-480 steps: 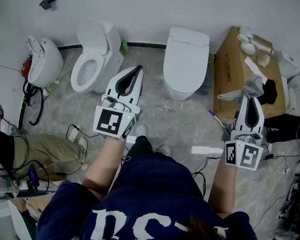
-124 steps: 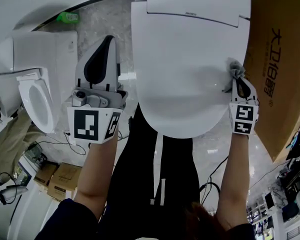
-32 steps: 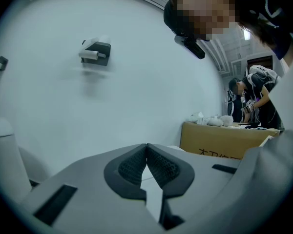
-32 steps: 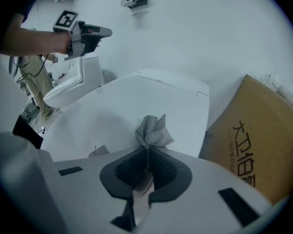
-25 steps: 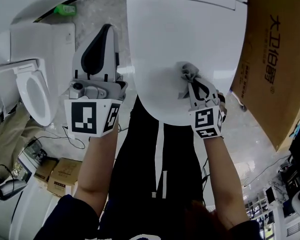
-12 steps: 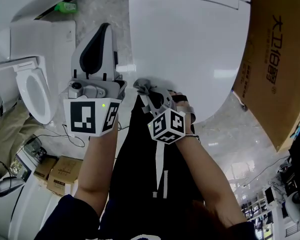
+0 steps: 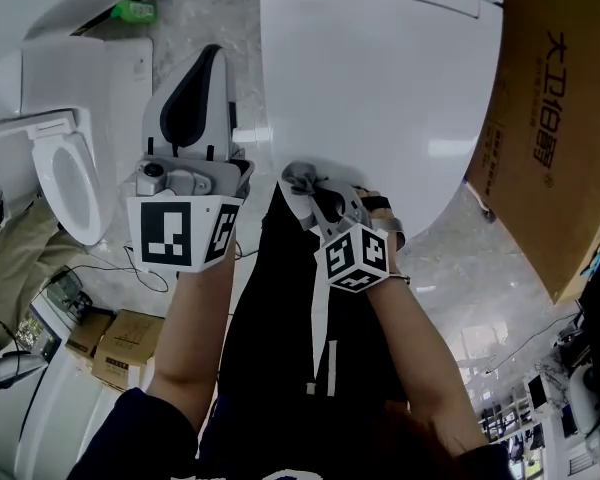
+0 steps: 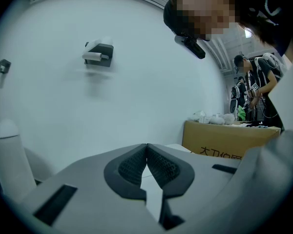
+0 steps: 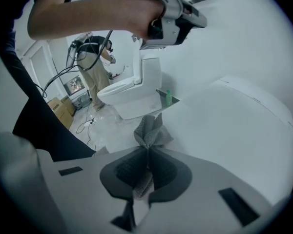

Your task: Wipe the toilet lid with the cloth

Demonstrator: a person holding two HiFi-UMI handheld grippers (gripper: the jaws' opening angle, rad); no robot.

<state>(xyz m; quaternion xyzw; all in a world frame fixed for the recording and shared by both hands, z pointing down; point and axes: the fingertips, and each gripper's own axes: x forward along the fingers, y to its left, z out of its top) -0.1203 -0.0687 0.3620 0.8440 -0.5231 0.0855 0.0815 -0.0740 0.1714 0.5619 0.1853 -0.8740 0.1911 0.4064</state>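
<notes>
The white toilet lid [image 7: 380,88] fills the upper middle of the head view and is down. My right gripper [image 7: 302,182] is shut on a crumpled grey cloth [image 7: 300,177] at the lid's near left edge. In the right gripper view the cloth [image 9: 150,129] bunches out past the jaws [image 9: 147,152] against the lid [image 9: 224,126]. My left gripper [image 7: 212,63] hovers left of the lid, shut and holding nothing. In the left gripper view its pads [image 8: 146,150] meet in front of a white wall.
A second toilet [image 7: 65,168] with its seat open stands at the left. A large cardboard box [image 7: 555,118] sits right of the lid. Cables and small boxes [image 7: 105,343] lie on the floor at lower left. A green bottle [image 7: 132,10] stands by the wall.
My right gripper has dragged the cloth from the lid's middle down and left to its near left edge, then nudged slightly right. The left gripper has stayed put.
</notes>
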